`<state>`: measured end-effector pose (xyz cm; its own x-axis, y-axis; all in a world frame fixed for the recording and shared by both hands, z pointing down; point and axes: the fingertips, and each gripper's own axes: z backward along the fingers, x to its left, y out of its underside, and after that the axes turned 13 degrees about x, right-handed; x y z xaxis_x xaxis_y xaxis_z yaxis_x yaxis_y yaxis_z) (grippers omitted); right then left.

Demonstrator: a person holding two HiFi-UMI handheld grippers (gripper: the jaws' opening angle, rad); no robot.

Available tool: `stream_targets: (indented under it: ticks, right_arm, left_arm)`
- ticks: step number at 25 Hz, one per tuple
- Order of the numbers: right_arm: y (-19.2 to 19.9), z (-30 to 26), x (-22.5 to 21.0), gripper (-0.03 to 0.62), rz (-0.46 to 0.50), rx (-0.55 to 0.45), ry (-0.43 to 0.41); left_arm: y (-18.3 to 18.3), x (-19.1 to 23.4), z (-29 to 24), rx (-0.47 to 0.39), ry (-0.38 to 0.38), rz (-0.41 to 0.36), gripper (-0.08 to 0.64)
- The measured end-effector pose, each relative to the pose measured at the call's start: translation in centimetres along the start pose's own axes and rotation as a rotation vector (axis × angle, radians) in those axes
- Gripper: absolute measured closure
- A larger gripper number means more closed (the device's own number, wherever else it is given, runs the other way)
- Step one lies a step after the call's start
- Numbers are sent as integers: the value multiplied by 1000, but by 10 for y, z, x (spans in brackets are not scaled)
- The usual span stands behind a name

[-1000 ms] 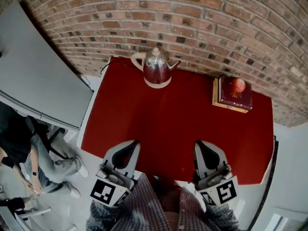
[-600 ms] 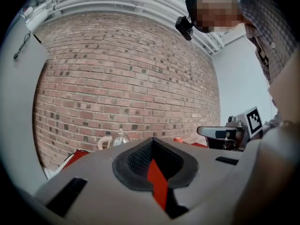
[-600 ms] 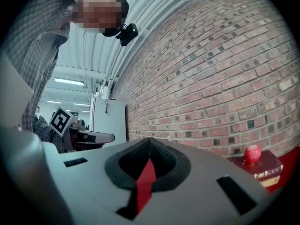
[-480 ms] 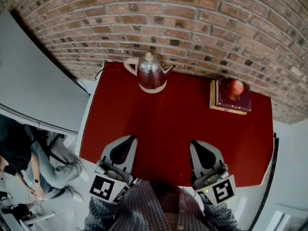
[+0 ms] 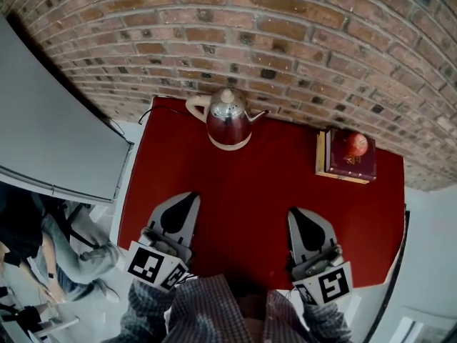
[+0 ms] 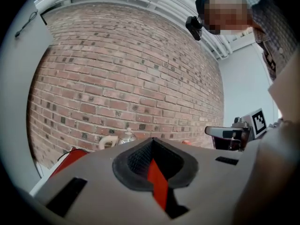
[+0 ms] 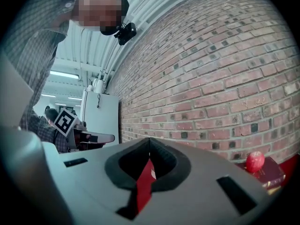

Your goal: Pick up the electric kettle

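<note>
We hold the left claw point(image 5: 190, 197) and right claw point(image 5: 295, 213) closed and empty, over the near edge of the table point(image 5: 250, 184). The kettle point(image 5: 228, 120) stands well ahead of the left claw, slightly to its right, by the wall point(image 5: 285, 41). Ahead of the right claw: book point(image 5: 348, 164), apple point(image 5: 356, 144) on top.

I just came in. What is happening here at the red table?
A person holds a gripper in each hand above the near side of the red table. The left gripper and the right gripper are both shut and empty. The electric kettle stands untouched at the far edge, by the brick wall. An apple sits on a book at the far right.
</note>
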<state>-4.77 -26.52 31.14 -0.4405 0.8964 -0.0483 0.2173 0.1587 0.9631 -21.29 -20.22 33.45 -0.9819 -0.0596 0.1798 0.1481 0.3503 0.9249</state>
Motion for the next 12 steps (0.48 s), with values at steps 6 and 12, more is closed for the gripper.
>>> stream_targets:
  ticks: [6, 12]
  right_arm:
    - [1, -40, -9, 584, 0, 24, 0]
    - [10, -82, -30, 584, -36, 49, 18]
  left_arm:
    - [4, 43, -26, 26, -10, 28, 552]
    - [12, 75, -62, 61, 0, 29, 552]
